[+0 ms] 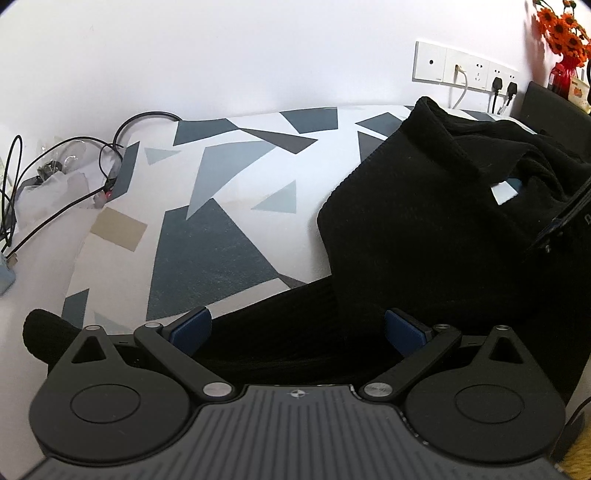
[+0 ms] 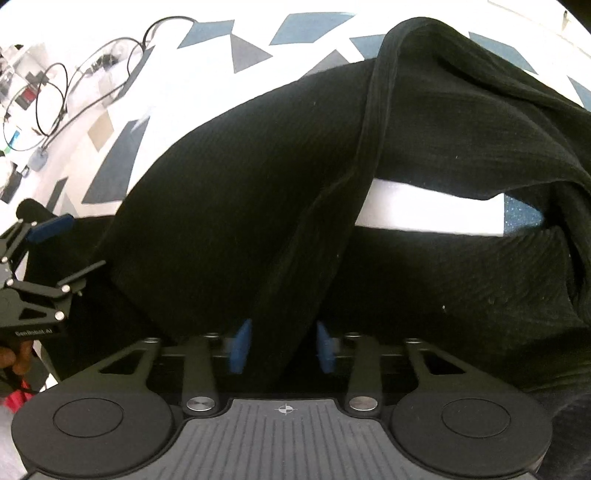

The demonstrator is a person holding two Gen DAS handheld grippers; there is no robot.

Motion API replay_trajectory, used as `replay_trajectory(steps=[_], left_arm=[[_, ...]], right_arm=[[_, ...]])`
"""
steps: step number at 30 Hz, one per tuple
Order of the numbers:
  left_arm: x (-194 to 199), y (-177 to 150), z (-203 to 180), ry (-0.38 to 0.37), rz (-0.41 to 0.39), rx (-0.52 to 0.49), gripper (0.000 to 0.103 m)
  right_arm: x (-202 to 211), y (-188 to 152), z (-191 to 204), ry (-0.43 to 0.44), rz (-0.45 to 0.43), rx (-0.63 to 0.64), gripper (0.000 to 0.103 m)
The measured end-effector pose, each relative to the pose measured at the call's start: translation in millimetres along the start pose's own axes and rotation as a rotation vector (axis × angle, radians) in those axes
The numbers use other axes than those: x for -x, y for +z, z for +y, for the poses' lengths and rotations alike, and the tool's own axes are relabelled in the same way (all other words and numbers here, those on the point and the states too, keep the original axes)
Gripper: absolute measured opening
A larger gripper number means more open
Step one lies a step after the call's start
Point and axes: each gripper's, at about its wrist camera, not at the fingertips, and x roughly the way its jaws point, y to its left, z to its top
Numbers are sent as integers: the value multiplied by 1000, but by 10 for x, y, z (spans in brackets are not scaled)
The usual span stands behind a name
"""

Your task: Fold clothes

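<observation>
A black knit garment [image 1: 424,221] lies partly lifted on a cloth with grey and blue triangles [image 1: 207,206]. My left gripper [image 1: 297,332] is open, its blue pads wide apart over a flat black part of the garment near the front edge. My right gripper [image 2: 282,347] is shut on a bunched fold of the black garment [image 2: 258,184] and holds it raised, so the cloth drapes away from the pads. The left gripper [image 2: 55,251] shows at the left edge of the right wrist view, open. The patterned cloth shows through a gap in the garment [image 2: 436,210].
Black cables [image 1: 55,173] and small clutter lie at the far left of the table. A white wall socket strip [image 1: 465,68] with plugs is at the back right. Orange flowers in a red vase [image 1: 561,33] stand in the far right corner.
</observation>
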Motion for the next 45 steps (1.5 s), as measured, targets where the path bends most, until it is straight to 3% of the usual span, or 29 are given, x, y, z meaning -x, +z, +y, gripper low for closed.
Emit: replay_trajectory(steps=[4, 8, 12, 18, 23, 25, 26, 29, 32, 38, 40, 42, 45], left_arm=[[-33, -14, 73, -26, 35, 92, 102], [-6, -28, 70, -23, 22, 96, 97], [61, 5, 102, 0, -18, 108, 97], [206, 114, 401, 21, -92, 270, 97], [288, 278, 641, 67, -142, 374, 96], [253, 364, 652, 71, -152, 351, 97], [218, 400, 650, 72, -148, 337, 97], [41, 488, 667, 67, -107, 309, 97], [-149, 576, 763, 30, -76, 354, 97], [-642, 761, 1049, -44, 18, 559, 96], [-818, 831, 1103, -88, 44, 625, 96], [-956, 885, 1121, -100, 56, 674, 96], [-1109, 985, 1086, -61, 48, 699, 97]], right_arm=[[-1, -31, 34, 2, -14, 12, 9], [53, 2, 102, 15, -50, 23, 7], [259, 226, 169, 89, -132, 22, 6], [383, 1177, 549, 164, -245, 109, 6], [94, 2142, 1061, 186, -327, 239, 6], [9, 2319, 1135, 178, -357, 219, 15], [-27, 2390, 1162, 172, -371, 204, 26], [-136, 2601, 1241, 155, -414, 159, 29], [-163, 2404, 1055, 88, -407, 184, 36], [16, 1506, 246, -105, -417, 203, 40], [74, 1127, 19, -170, -432, 207, 59], [89, 775, -216, -238, -426, 205, 71], [84, 383, -555, -312, -394, 107, 71]])
